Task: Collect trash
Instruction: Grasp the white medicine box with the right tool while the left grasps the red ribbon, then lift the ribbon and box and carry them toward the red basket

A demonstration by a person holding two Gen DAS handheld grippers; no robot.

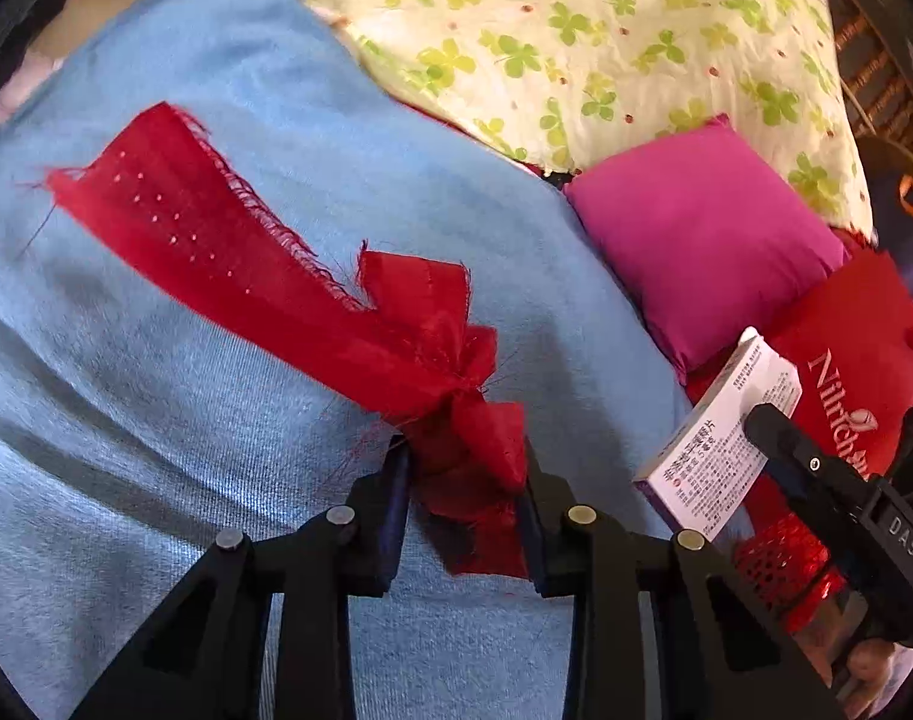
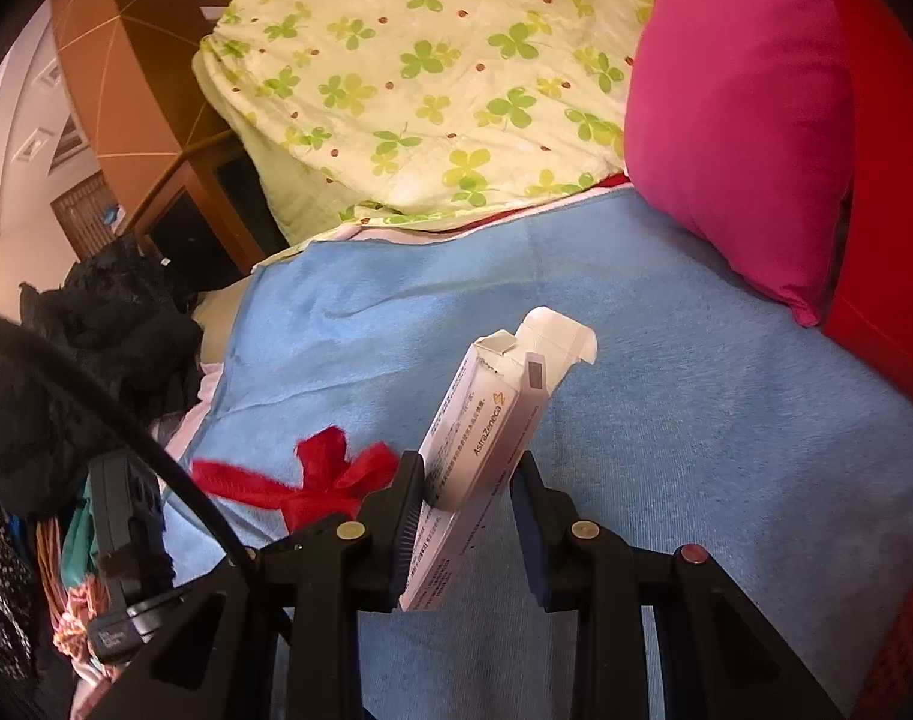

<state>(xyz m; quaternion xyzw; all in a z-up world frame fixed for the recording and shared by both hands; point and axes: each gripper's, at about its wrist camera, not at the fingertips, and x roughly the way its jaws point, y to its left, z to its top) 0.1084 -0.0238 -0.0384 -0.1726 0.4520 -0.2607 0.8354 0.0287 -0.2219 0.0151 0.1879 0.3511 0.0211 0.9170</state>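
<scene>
Left wrist view: left gripper (image 1: 463, 480) is clamped on the bunched end of the red cloth scrap (image 1: 276, 264); the rest trails across the blue blanket (image 1: 156, 450). Right gripper (image 2: 465, 516) pinches the opened medicine box (image 2: 486, 420), off the blanket. Advice: lift the scrap high enough that its tail clears, and keep both grips closed.

1. The right hand-held gripper (image 2: 465, 516) clamps a white medicine box (image 2: 477, 438), its top flap open, above a blue blanket (image 2: 666, 420).
2. Left of the box, a frayed red cloth strip (image 2: 312, 480) lies on the blanket.
3. Beyond the box, a magenta cushion (image 2: 738, 138) leans against a red bag (image 2: 888, 210), beside a clover-print quilt (image 2: 426, 78).
</scene>
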